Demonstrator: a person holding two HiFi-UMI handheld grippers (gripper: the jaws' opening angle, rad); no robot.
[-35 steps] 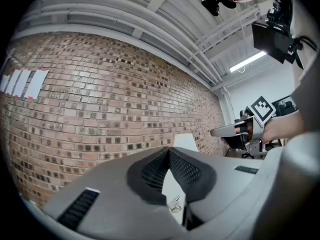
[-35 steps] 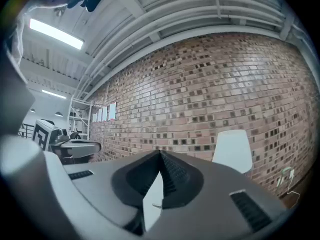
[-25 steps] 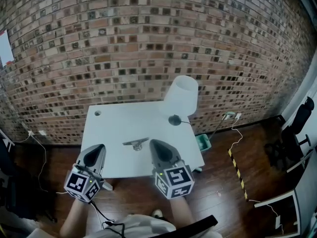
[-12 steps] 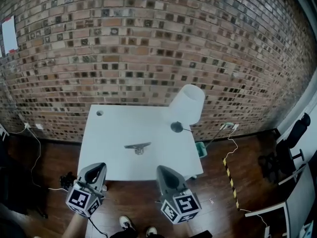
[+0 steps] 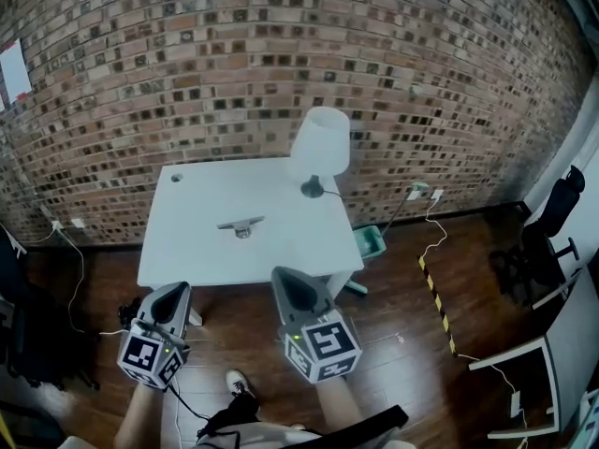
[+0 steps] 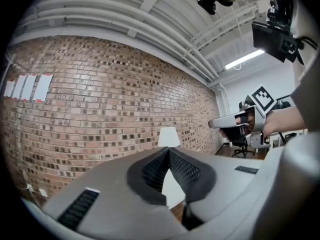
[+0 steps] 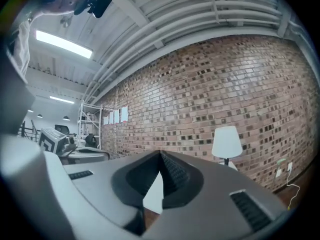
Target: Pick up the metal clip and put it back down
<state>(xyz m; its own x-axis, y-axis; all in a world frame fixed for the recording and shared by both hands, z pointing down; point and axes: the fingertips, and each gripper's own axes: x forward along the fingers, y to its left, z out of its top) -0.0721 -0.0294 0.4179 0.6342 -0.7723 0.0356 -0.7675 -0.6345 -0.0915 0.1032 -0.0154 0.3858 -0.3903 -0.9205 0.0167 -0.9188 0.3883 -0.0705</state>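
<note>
A metal clip (image 5: 241, 224) lies alone near the middle of the white table (image 5: 187, 251) in the head view. Both grippers hang well short of the table, over the wooden floor. My left gripper (image 5: 171, 296) is shut with nothing in it; its jaws meet at the tips (image 6: 168, 151). My right gripper (image 5: 288, 281) is also shut and empty, tips touching (image 7: 160, 154). The clip does not show in either gripper view, where the jaw bodies hide the table's top.
A white lamp (image 5: 318, 148) with a dark base stands at the table's back right corner, before a brick wall (image 5: 281, 64). A green bin (image 5: 368, 241), cables and a yellow-black floor strip (image 5: 435, 302) lie to the right. A black office chair (image 5: 552, 232) stands at far right.
Both grippers have drawn back from over the table's front edge to over the floor, and the view has stepped away from the table. The clip stays put.
</note>
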